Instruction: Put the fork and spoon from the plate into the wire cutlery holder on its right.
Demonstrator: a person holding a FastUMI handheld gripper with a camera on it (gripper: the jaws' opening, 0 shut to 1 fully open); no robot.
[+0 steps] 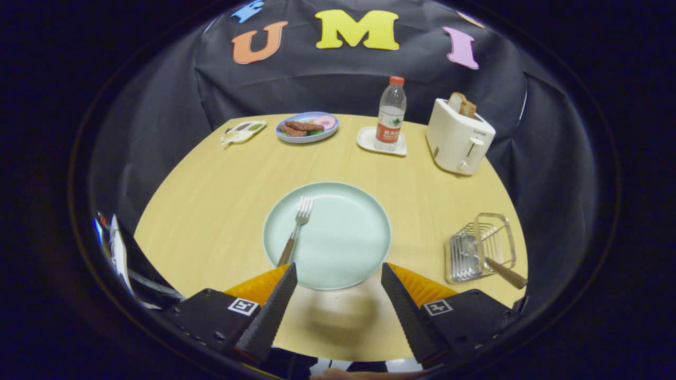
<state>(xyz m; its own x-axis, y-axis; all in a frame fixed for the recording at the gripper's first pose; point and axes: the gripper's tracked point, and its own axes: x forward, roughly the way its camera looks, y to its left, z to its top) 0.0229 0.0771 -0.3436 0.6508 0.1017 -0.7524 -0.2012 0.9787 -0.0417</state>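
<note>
Hand-held gripper [338,274] is spread wide and holds nothing; both fingers hang above the table [211,211] with bare wood and a soft shadow between them. Fingertips sit at the near rim of the pale green plate [348,237], one on each side of its near edge; whether they touch the rim cannot be told.

Fork [297,228] lies on the left part of the plate, tines pointing far, wooden handle running back toward the near rim. The handle end is just ahead of the left fingertip, almost at it. The fork is off to the left of the gap, not centred in it.

Wire cutlery holder [479,248] stands on the table to the right of the plate, apart from it, ahead and right of the right finger. A wooden handle [507,273] sticks out of its near right side, which looks like the spoon; its head is hidden behind the wires.

Gripper points straight along the table toward the far side, level, fingers symmetric.

Far side: plate of food [307,126], small packet [242,132], water bottle [391,113] on a white coaster [369,141], white toaster [458,138] with bread in it.
</note>
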